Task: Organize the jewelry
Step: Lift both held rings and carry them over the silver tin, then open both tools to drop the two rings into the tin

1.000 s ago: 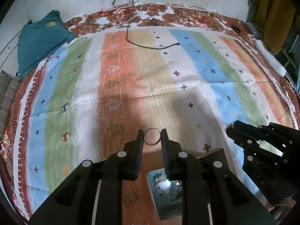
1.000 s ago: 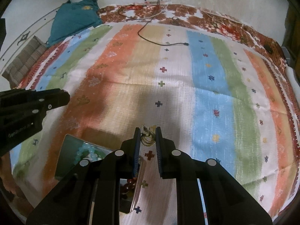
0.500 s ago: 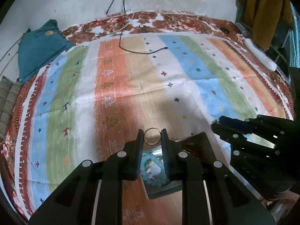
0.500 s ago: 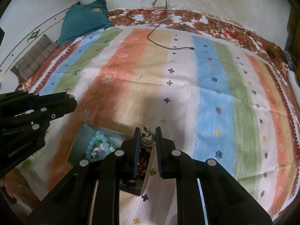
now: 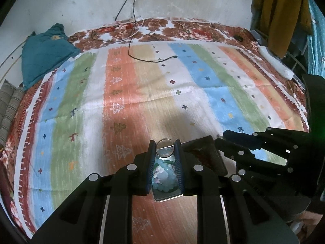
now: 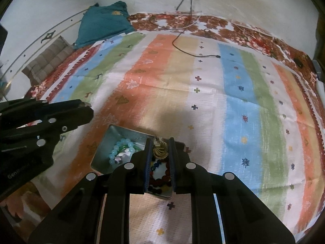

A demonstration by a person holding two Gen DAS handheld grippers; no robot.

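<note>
A thin metal ring (image 5: 165, 139) is pinched upright between the tips of my left gripper (image 5: 165, 145). It hangs over an open tin (image 5: 166, 198) whose left compartment holds a pale blue bead bracelet (image 5: 163, 175). My right gripper (image 6: 160, 142) is shut on a small gold piece of looped wire (image 6: 160, 152), above the tin's (image 6: 113, 134) right compartment with dark red beads (image 6: 160, 178). The blue bracelet (image 6: 121, 151) lies in the other half. Each gripper shows in the other's view: the right gripper (image 5: 231, 142) beside the tin, the left gripper (image 6: 81, 109) left of it.
The tin rests on a striped cloth (image 5: 121, 93) spread over a bed. A black cable (image 5: 142, 59) trails across the far part. A teal cloth (image 5: 44, 52) lies at the back left, a white object (image 5: 276, 65) and hanging yellow garment (image 5: 280, 16) at the right.
Both grippers have drawn back and up together, keeping their pieces. The tin has slid up the picture and now sits under both sets of fingers, more of its contents showing.
</note>
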